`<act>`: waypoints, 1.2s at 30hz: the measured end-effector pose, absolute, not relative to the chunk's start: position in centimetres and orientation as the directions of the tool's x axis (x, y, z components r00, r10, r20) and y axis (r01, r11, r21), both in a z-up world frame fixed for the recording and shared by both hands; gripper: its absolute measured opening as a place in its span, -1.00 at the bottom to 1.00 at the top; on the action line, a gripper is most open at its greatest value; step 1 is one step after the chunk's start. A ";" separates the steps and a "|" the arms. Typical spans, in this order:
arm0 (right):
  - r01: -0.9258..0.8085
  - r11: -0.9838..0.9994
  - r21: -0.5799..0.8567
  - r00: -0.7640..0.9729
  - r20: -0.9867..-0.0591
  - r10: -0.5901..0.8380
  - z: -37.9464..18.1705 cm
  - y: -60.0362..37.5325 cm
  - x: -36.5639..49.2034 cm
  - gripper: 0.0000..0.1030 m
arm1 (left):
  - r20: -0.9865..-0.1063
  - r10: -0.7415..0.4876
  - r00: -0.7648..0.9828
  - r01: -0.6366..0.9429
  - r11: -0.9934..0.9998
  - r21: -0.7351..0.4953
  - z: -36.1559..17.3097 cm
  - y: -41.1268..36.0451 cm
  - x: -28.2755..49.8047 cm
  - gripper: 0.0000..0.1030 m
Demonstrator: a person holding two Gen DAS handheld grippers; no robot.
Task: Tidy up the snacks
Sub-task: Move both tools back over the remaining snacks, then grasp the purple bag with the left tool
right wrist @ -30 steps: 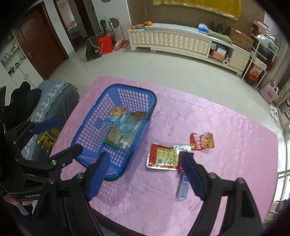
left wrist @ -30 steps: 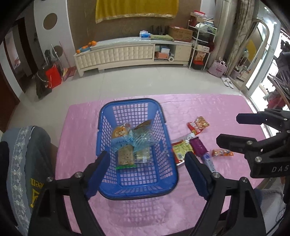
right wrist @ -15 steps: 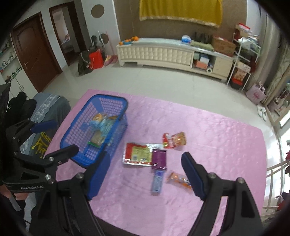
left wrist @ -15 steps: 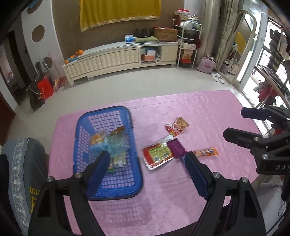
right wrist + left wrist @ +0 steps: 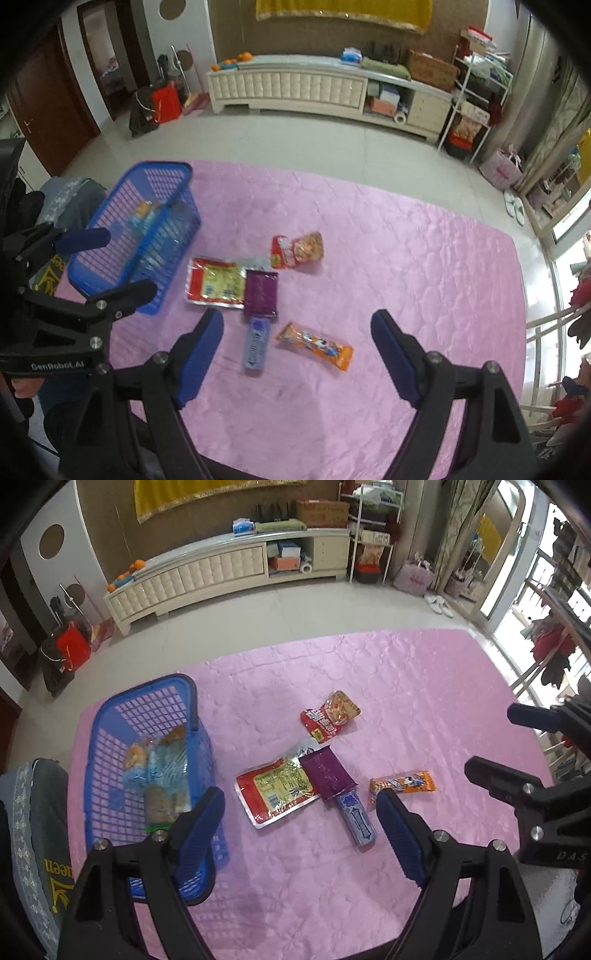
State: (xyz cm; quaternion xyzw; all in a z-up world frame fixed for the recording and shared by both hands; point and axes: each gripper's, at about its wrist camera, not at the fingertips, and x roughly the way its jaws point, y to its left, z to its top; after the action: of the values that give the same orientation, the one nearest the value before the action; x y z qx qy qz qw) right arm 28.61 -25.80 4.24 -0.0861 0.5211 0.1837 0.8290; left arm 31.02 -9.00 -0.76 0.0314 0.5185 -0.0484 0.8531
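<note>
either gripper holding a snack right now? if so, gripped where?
Nothing held. Left gripper and right gripper are both open above the pink table, nothing between their fingers.

Legible markings are few. The left tongs (image 5: 107, 266), seen from the right wrist view, carry white lettering reading "GenRobot.AI" on the black body. The right tongs (image 5: 517, 742), seen from the left wrist view, show the partial letters "DAS" at the frame edge. A grey cloth (image 5: 40, 849) bears yellow letters, inverted, ending "een". Printing on the snack packets is too small to read.

Five snack pkts (image 5: 280, 787) beside basket (image 5: 110, 716)
</note>
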 end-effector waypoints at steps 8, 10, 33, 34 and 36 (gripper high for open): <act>-0.339 0.930 0.143 0.294 -0.922 0.250 -0.4 -27.3 31.8 0.66 | -0.925 -0.048 0.377 0.106 0.994 -0.009 -5.6 -11.0 34.8 0.60; -0.325 0.933 0.156 0.278 -0.927 0.252 -1.7 -27.7 32.6 0.66 | -0.931 -0.030 0.364 0.108 0.994 0.011 -7.0 -11.4 35.8 0.60; -0.280 0.926 0.253 0.149 -0.941 0.303 -11.9 -31.6 36.4 0.66 | -0.982 0.029 0.187 0.007 0.999 0.031 -20.1 -12.6 42.3 0.60; -0.277 0.927 0.254 0.149 -0.941 0.302 -12.0 -31.8 36.4 0.66 | -0.981 0.038 0.189 0.000 0.999 0.039 -20.1 -12.7 42.4 0.60; -0.266 0.926 0.267 0.140 -0.940 0.311 -12.1 -32.1 36.2 0.66 | -0.982 0.043 0.185 -0.001 0.999 0.043 -20.1 -12.8 42.4 0.60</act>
State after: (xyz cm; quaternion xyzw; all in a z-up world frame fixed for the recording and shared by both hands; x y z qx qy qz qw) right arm 36.18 -32.14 -12.10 0.0181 0.6272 0.1912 0.7548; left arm 42.39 -12.85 -20.13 0.0164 0.6382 0.0142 0.7696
